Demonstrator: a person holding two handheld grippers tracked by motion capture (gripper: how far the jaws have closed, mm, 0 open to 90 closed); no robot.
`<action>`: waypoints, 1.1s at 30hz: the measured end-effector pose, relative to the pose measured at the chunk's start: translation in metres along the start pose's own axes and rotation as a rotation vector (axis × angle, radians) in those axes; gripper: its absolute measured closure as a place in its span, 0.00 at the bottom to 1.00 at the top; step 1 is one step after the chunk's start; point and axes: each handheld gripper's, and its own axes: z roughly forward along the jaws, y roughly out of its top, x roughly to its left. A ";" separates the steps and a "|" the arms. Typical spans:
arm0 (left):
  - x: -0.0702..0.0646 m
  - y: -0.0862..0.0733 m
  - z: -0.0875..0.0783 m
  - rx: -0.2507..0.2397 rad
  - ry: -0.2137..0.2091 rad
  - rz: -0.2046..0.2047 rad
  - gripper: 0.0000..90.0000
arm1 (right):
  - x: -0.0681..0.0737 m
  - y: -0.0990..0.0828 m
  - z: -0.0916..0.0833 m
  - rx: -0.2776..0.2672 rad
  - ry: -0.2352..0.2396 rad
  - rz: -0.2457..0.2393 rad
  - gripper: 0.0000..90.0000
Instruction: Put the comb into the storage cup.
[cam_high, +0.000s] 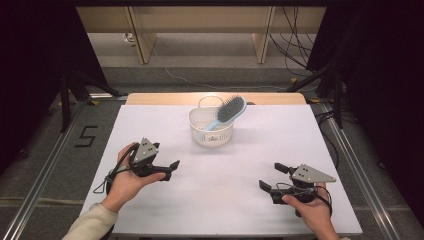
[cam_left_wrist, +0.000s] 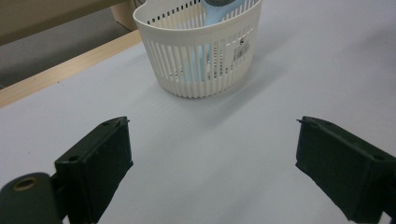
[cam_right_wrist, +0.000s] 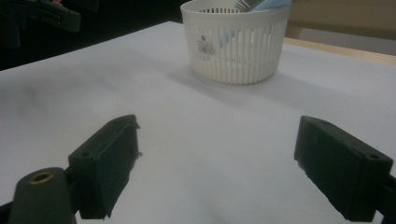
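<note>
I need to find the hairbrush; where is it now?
In the high view, the hairbrush stands handle-down in the white basket at the table's far middle, its head leaning over the basket's right rim, ahead of both open hand-held grippers.

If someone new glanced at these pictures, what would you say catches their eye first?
Most striking is the white slatted basket standing at the far middle of the white table, with a light blue hairbrush propped in it, its bristled head jutting over the rim. Nearer the person, the left gripper and right gripper rest apart at either side, both with jaws wide open and holding nothing.
</note>
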 end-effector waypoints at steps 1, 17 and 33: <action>0.000 -0.001 -0.001 0.002 0.002 0.006 0.11 | 0.000 0.000 0.000 0.001 0.000 0.000 0.16; -0.007 -0.023 -0.013 -0.016 -0.007 0.019 0.11 | 0.000 0.000 0.000 0.000 0.000 -0.004 0.16; -0.007 -0.048 -0.033 -0.032 0.020 0.009 0.11 | 0.000 0.000 0.000 0.000 0.001 -0.001 0.16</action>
